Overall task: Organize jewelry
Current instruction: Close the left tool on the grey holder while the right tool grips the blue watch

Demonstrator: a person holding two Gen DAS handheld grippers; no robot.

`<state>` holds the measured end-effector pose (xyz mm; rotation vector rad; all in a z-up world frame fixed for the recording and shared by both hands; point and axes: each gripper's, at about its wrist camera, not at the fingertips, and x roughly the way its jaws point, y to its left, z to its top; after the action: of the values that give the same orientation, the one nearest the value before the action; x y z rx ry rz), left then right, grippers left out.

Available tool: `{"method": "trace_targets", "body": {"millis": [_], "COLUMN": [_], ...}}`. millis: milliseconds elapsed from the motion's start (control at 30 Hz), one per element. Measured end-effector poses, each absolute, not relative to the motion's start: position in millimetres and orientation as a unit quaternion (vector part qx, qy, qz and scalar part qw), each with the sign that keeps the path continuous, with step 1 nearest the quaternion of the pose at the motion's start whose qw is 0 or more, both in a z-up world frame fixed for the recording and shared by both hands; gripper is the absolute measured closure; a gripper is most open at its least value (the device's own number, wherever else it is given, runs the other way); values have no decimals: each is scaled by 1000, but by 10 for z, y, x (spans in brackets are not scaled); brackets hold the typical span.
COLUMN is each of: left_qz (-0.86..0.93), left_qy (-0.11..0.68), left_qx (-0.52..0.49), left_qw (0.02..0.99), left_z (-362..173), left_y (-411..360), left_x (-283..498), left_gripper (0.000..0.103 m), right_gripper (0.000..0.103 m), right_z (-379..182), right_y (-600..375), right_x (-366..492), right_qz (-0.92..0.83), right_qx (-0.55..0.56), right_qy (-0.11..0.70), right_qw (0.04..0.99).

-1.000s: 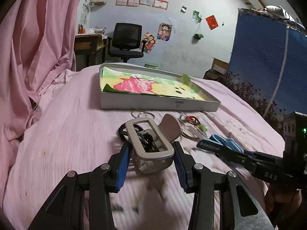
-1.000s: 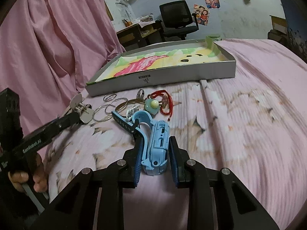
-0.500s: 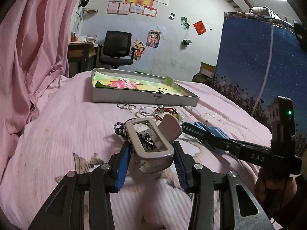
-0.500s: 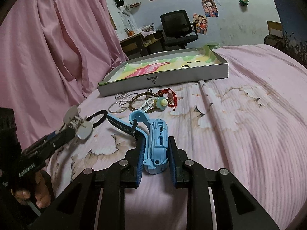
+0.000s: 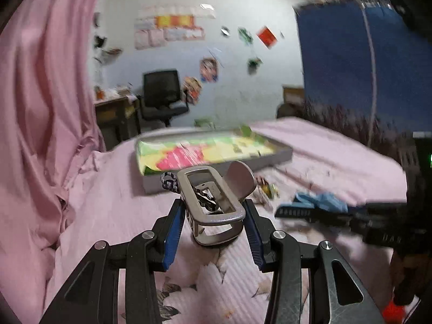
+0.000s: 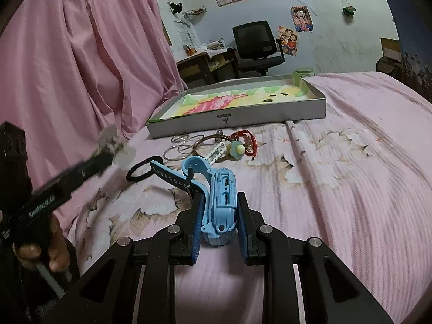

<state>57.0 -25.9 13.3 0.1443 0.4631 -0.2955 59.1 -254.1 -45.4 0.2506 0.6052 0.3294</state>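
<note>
Both loads have lifted toward the tray (image 6: 237, 117) at frame centre: left gripper (image 5: 214, 216) stays clamped on the silver clip (image 5: 213, 205), right gripper (image 6: 219, 222) on the blue watch (image 6: 220, 202), probably for dropping in.

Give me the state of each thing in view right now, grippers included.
left gripper: shut on the silver clasp, off the bed
right gripper: shut on the blue watch, strap trailing forward
box: open, lying flat on the bed
black hair tie: loose on the bed
bangles: piled before the box
red bracelet: lying with the bangles
</note>
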Motion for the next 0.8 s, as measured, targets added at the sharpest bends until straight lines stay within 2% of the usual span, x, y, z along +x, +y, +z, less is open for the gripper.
{"method": "trace_targets", "body": {"millis": [133,200,333,567,800], "left_qz": [-178,-189,-216,-239,-245], "left_qy": [319,339,352,359,336], "left_qx": [26,2,-28,-24,-23], "left_qw": [930,922,910,902,909], "left_z": [-47,-79,-57,-5,132], "left_y": [-169,-113,-46,-84,-149], "left_x": [778,807,727,561,425], "left_gripper": [61,62,62,62,62], "right_gripper": [83,83,83,83,83], "right_z": [-460,-464,-465,-455,-405], "right_y": [-2538,-2534,-2535,-2568,-2603], "right_x": [603,607,598,598,569], "right_qz": [162,162,162,152,146], "right_qx": [124,125,123,125,129], "right_qy": [296,296,296,288,276], "right_qw": [933,933,933,937,941]}}
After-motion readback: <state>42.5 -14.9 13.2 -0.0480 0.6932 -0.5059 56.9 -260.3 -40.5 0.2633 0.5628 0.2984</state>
